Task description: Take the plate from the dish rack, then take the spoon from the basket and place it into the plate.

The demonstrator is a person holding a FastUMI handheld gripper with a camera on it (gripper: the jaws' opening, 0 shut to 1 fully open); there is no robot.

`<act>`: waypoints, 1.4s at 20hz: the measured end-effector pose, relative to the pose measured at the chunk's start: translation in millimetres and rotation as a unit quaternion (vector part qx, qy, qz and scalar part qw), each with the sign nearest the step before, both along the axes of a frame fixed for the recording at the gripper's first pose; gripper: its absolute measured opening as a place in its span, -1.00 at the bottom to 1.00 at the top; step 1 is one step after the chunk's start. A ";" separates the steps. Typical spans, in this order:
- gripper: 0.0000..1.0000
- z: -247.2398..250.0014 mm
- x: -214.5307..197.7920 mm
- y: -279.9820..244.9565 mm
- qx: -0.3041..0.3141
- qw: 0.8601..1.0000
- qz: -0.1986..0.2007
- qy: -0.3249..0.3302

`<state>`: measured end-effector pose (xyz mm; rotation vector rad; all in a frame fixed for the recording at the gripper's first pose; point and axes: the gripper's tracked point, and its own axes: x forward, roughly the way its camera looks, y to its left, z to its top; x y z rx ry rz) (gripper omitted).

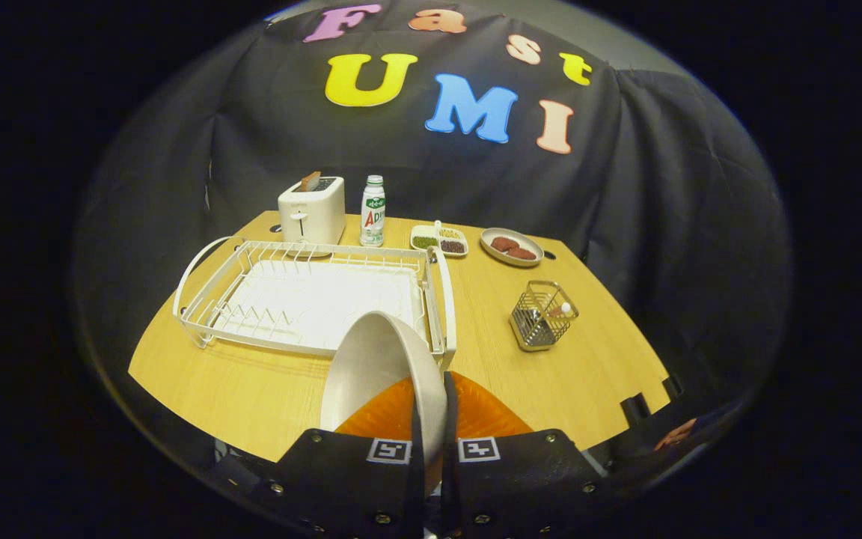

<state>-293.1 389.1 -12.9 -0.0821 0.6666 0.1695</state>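
Note:
My gripper [432,408] is shut on the rim of a pale grey plate [371,367], which stands on edge between the fingers, lifted above the wooden table just in front of the dish rack's near right corner. The white wire dish rack [251,258] lies beyond the plate to the left, its slots bare. A small metal wire basket [542,316] stands ahead to the right of the fingers, with the spoon [564,308] leaning inside it, its pale handle tip poking above the rim.
At the table's far edge stand a white toaster [312,210] with toast in it, a small bottle [373,212], a divided dish of grains [439,241] and a plate of reddish food [512,246]. Bare wood [491,329] stretches between rack and basket.

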 end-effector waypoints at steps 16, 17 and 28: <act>-0.68 -80.2 1.9 -7.6 0.160 0.972 -0.101 0.138; -0.68 -80.6 4.5 -9.0 0.161 0.972 -0.103 0.136; -0.68 -35.7 68.7 -77.1 0.088 0.984 -0.149 0.042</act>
